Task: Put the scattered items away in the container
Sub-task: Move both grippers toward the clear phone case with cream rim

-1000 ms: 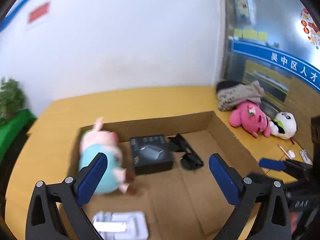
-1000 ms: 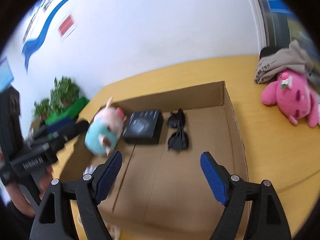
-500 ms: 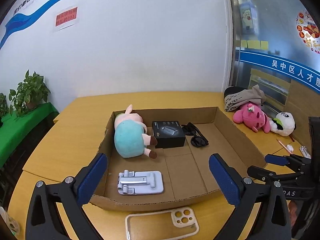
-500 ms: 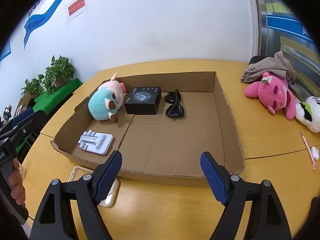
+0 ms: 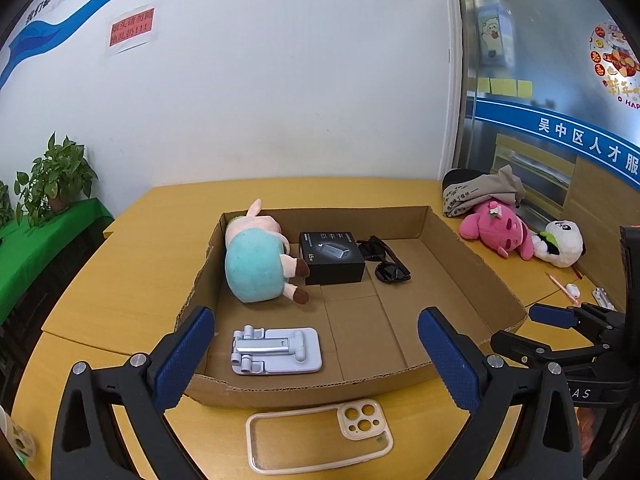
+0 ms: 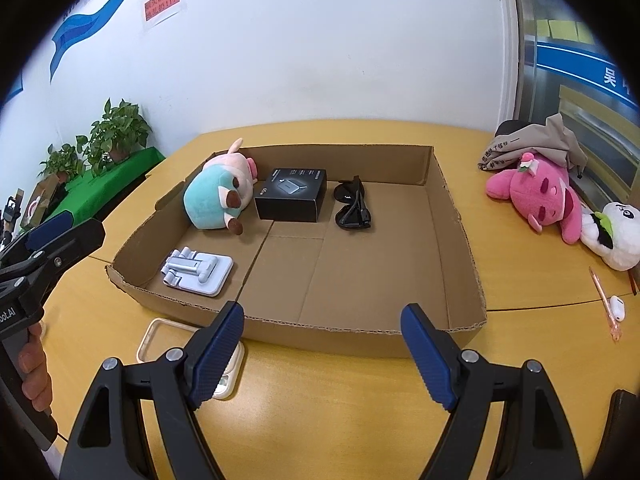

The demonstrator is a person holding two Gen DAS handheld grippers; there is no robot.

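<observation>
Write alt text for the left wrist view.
An open left gripper faces a shallow cardboard box on a yellow table, holding a plush pig, black carton, sunglasses and phone stand. A clear phone case lies outside, nearest the camera.

box (image 5: pixel 460 240) brown cardboard | plush pig (image 5: pixel 256 260) pale pink with teal body, brown feet | small carton (image 5: pixel 332 256) black | sunglasses (image 5: pixel 386 260) black | phone stand (image 5: pixel 276 350) pale lilac-grey | phone case (image 5: pixel 320 434) clear with cream rim | table (image 5: pixel 120 272) yellow-orange | plush bear (image 6: pixel 540 196) hot pink | plush panda (image 6: pixel 616 236) white and black | gripper pads (image 6: pixel 218 354) dark blue, ribbed
</observation>
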